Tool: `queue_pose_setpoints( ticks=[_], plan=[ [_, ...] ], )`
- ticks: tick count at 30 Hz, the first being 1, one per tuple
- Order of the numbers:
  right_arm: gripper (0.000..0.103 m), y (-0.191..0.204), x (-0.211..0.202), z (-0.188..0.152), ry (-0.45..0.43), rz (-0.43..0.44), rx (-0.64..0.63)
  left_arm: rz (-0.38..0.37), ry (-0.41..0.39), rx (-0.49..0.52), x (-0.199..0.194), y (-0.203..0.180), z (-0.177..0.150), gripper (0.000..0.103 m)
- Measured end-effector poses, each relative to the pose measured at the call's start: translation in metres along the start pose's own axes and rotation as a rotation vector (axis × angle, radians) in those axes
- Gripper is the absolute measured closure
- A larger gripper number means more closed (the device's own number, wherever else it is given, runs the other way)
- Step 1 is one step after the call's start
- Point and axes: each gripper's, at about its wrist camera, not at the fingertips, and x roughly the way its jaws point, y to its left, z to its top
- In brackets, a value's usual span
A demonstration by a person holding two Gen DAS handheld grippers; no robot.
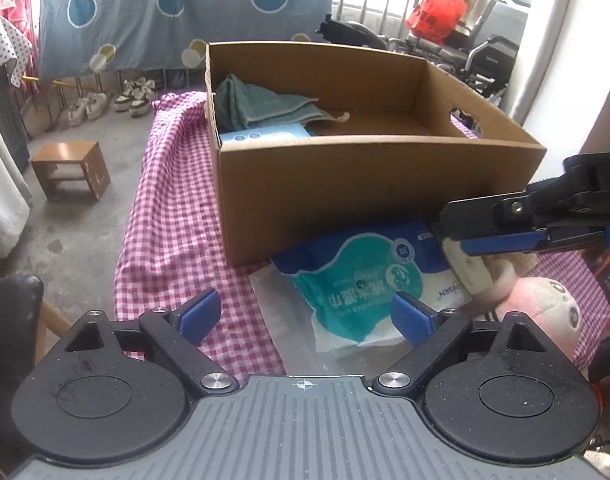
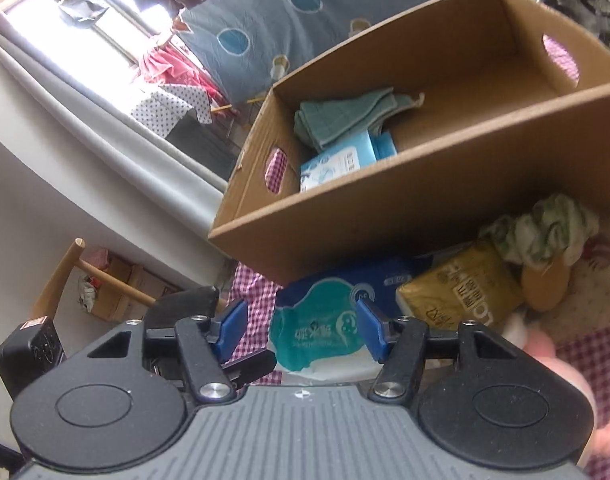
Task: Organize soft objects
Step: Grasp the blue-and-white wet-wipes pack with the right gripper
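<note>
Two grippers, left (image 1: 305,316) and right (image 2: 301,334), both spread wide and holding nothing, we see above the teal wipes pack (image 1: 361,280) before the cardboard box (image 1: 377,184).

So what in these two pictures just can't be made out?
- Pink plush: left view, cut by the right edge and partly behind the right gripper; in the right view, a blur.
- Box floor, near part: both views, hidden by its front wall.
- Yellow pack print: right view, too small and tilted.
- Wipes pack: right view, lower part behind the fingers.
</note>
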Motion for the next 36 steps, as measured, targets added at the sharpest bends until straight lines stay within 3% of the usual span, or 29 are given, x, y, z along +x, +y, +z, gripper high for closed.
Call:
queue_pose_setpoints(
  ticks=[5,12,16,20,24,31,36],
  plan=[
    [0.050,-0.012,0.027,-0.002,0.073,-0.089,0.033,-0.064,0.071,-0.050,0.011,0.010,-0.004,0.025],
    [0.050,-0.020,0.027,-0.001,0.056,-0.189,0.024,-0.185,0.110,-0.085,0.020,0.007,-0.001,0.026],
    [0.046,-0.017,0.035,0.000,0.072,-0.243,-0.011,-0.192,0.141,-0.041,0.032,-0.004,0.005,0.026],
    [0.036,-0.013,0.048,0.002,0.103,-0.246,-0.040,-0.205,0.172,-0.027,0.045,-0.010,0.006,0.027],
    [0.035,-0.007,0.051,0.001,0.121,-0.228,-0.058,-0.249,0.187,-0.041,0.043,-0.012,0.005,0.028],
    [0.036,-0.013,0.050,-0.006,0.200,-0.119,0.033,-0.212,0.191,-0.028,0.031,-0.005,0.000,0.028],
    [0.036,-0.013,0.044,-0.005,0.151,-0.148,0.027,-0.184,0.202,0.017,0.036,-0.013,0.002,0.026]
  ],
)
